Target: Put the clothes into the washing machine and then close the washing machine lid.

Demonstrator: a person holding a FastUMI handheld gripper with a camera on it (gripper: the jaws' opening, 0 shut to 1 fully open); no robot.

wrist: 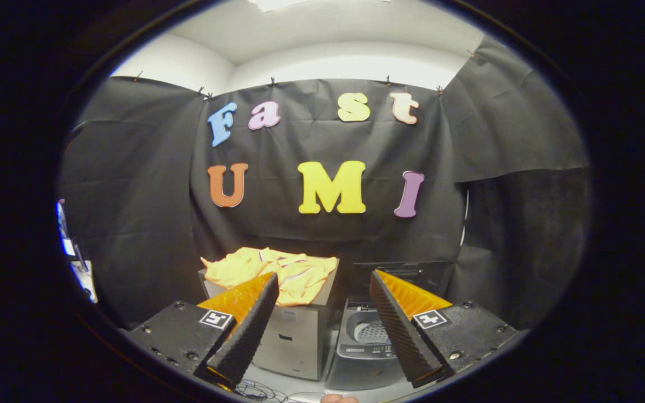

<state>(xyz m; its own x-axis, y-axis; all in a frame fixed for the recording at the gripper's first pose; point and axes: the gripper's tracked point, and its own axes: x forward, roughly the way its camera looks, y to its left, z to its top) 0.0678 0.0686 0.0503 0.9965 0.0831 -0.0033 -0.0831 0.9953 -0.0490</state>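
Observation:
A crumpled yellow garment lies on top of a grey box, beyond my left finger. To its right stands the small grey washing machine, its lid raised upright at the back and its perforated drum showing. My gripper is open, fingers wide apart, with nothing between them. It hovers short of both the box and the machine, which sit in the gap ahead of the fingers.
Black cloth walls close the booth behind and on both sides. Dark cables lie on the light floor in front of the box. A bit of a person's hand shows at the very bottom.

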